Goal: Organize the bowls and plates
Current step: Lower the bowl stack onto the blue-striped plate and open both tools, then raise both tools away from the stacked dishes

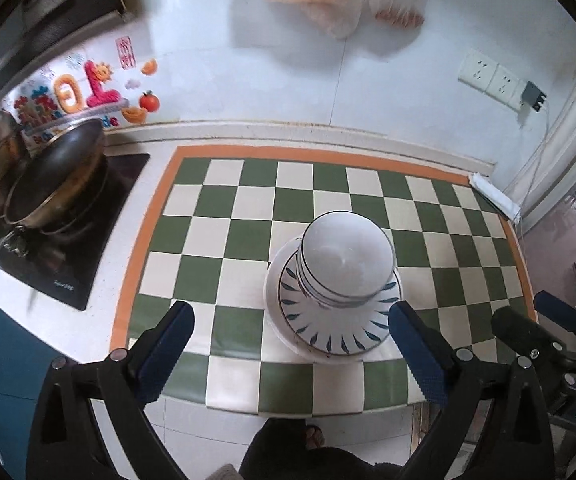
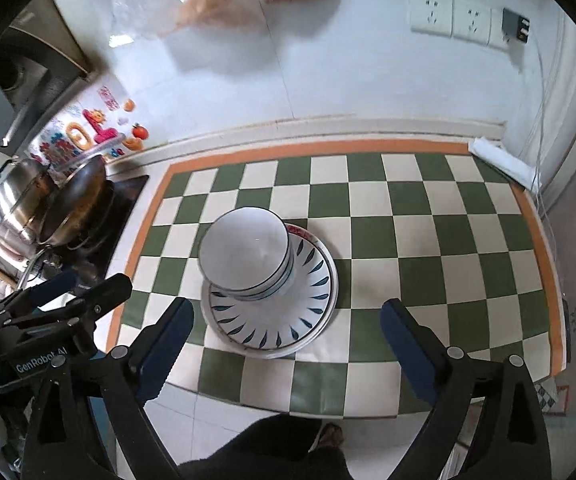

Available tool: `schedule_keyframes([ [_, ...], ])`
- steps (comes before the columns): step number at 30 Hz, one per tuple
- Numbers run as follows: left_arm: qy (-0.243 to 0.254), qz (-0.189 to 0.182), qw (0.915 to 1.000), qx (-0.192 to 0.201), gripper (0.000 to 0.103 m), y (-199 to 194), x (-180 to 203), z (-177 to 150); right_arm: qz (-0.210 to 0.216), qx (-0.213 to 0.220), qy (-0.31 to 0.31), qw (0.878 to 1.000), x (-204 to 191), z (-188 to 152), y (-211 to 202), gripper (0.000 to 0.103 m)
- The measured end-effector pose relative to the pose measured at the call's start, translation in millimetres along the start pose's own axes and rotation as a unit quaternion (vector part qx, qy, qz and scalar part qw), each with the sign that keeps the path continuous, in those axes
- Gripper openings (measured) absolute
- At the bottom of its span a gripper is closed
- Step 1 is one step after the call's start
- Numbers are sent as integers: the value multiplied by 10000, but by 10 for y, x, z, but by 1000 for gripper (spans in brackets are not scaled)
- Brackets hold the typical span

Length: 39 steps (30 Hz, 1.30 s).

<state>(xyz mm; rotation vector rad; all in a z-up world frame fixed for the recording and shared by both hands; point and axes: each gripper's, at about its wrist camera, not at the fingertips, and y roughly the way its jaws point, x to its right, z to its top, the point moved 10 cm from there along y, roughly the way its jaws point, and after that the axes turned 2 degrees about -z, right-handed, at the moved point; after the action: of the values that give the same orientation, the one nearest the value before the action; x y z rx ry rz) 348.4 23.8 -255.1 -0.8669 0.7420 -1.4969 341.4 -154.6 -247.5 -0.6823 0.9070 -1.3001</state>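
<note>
Looking through the left wrist view: bowls (image 1: pixel 347 260) nested on plates (image 1: pixel 327 332), one stack on the checked mat (image 1: pixel 224 240) near its front edge. Glazed ceramic, so likely heavy as a stack, stiff, slick, breakable; safest hold judged to be a rim, one piece at a time. Left gripper (image 1: pixel 291 344) spread wide, grasping nothing, its right finger just beside the plate rim; contact cannot be told. Wok (image 1: pixel 56 176) on the hob at left.

Right wrist view: same stack, bowls (image 2: pixel 248 252) sitting off-centre toward the plates' (image 2: pixel 272 312) left. Plate count is unclear, possibly three. Right gripper (image 2: pixel 288 332) equally wide, empty, fingers straddling the stack's front without touching.
</note>
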Motion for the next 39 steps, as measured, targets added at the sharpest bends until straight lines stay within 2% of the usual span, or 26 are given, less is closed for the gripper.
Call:
schedule_keyframes([
  [7,39,143,9991,386,100,-712,113,-270,-2,356,-251,9991,-76,-296,-764,98],
  [9,37,123,9987,497,103,-901,151,-342,-6,498,-282,9984,-90,-389,-996,98],
  [17,130,13,9963,848,103,-1548,237,-636,-190,864,-272,9957,-58,-770,-1706,100],
  [29,211,-88,9953,943,103,-1948,40,-1037,-519,1326,-220,9896,-279,-1187,-2339,100],
  [39,112,-50,9954,947,103,-2053,-110,-1190,-543,1440,-246,9878,-464,-1353,-2510,101],
])
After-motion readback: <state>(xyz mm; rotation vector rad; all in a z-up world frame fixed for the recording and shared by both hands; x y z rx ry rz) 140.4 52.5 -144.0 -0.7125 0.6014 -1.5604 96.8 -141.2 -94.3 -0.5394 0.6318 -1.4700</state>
